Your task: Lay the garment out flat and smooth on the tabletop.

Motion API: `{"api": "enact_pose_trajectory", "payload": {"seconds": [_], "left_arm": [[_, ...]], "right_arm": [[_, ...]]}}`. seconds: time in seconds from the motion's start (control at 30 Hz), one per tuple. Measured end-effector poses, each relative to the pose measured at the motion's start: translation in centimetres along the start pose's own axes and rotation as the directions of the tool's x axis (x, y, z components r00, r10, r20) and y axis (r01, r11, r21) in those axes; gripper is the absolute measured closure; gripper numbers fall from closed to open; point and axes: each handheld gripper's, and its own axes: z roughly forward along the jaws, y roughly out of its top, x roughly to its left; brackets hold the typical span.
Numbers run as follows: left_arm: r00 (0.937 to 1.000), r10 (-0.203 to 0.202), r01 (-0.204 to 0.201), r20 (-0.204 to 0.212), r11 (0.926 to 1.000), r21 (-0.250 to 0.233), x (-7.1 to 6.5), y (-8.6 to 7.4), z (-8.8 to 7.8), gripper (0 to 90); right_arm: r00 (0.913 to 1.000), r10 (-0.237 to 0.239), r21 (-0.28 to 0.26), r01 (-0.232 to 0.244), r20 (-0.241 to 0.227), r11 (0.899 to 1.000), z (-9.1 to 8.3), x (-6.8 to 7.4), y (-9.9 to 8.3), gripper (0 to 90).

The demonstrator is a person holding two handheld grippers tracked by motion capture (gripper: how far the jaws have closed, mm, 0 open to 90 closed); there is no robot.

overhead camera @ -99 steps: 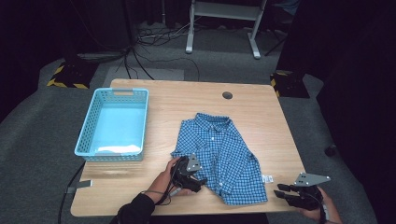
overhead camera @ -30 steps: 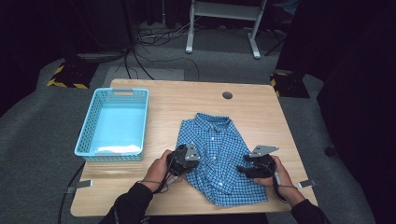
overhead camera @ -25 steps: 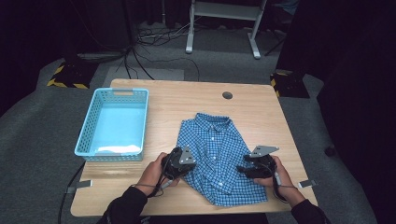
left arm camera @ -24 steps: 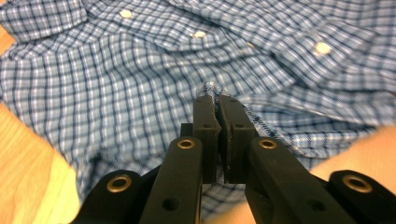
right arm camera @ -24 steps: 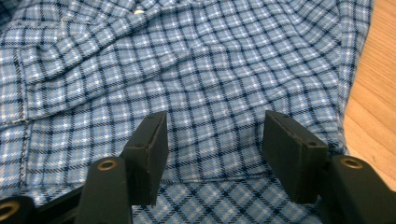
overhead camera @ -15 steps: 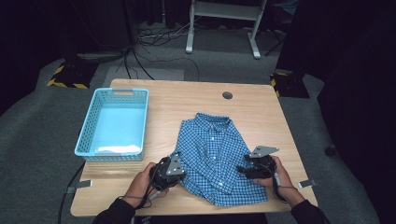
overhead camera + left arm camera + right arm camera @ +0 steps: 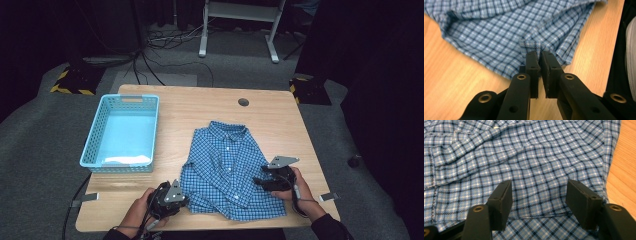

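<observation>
Pinching a gathered fold of the blue checked shirt (image 7: 227,172), the left gripper (image 7: 172,196) sits at the lower left of the high view; since the earlier frames it has drawn that edge down and left toward the counter's (image 7: 200,105) near rim, its jaws easing a touch yet clamped on cloth. I judge the garment is being spread or dragged. The right gripper (image 7: 272,180), lower right, rests over the shirt's right side. A blue basket (image 7: 90,145) stands at upper left.

Left gripper view: the jaws are nearly pressed together on a hem fold of the shirt (image 7: 506,35); how much cloth lies between them is hidden.

Right gripper view: the jaws stand spread above the shirt (image 7: 524,157), holding nothing; whether their tips touch the cloth is unclear.
</observation>
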Motion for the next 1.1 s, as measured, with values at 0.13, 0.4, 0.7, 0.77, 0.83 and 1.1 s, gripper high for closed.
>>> {"api": "enact_pose_trajectory", "payload": {"seconds": [0.13, 0.4, 0.7, 0.77, 0.83, 1.1], "left_arm": [[0.9999, -0.014, 0.014, 0.001, 0.9999, 0.0, 0.0, -0.6, -0.3, 83.8], [0.9991, -0.039, 0.039, -0.014, 0.9991, 0.015, 0.2, -2.0, -1.0, 82.5], [0.9949, -0.09, 0.09, -0.045, 0.9959, 0.011, 0.8, -3.3, -1.7, 78.8], [0.9936, -0.1, 0.1, -0.053, 0.995, 0.001, 1.0, -3.5, -1.9, 75.4], [0.9917, -0.114, 0.114, -0.058, 0.9934, -0.014, 1.1, -3.5, -2.1, 72.0], [0.9893, -0.113, 0.11, -0.092, 0.9932, -0.038, 1.2, -2.5, -2.1, 53.3]], "right_arm": [[1.0, -0.001, 0.0, 0.001, -0.002, 1.0, 0.0, -0.1, 0.0, 38.5], [1.0, -0.002, 0.001, 0.002, 0.001, 1.0, 0.1, -0.2, 0.1, 38.1], [1.0, -0.004, 0.006, 0.004, 0.005, 1.0, 0.5, -0.5, 0.6, 38.1], [1.0, -0.005, 0.007, 0.005, 0.004, 1.0, 0.6, -0.5, 0.7, 38.1], [1.0, -0.005, 0.007, 0.005, 0.005, 1.0, 0.6, -0.5, 0.7, 38.0], [0.9987, -0.041, 0.039, 0.04, 0.031, 0.998, 0.4, -0.1, 1.2, 37.1]]}}
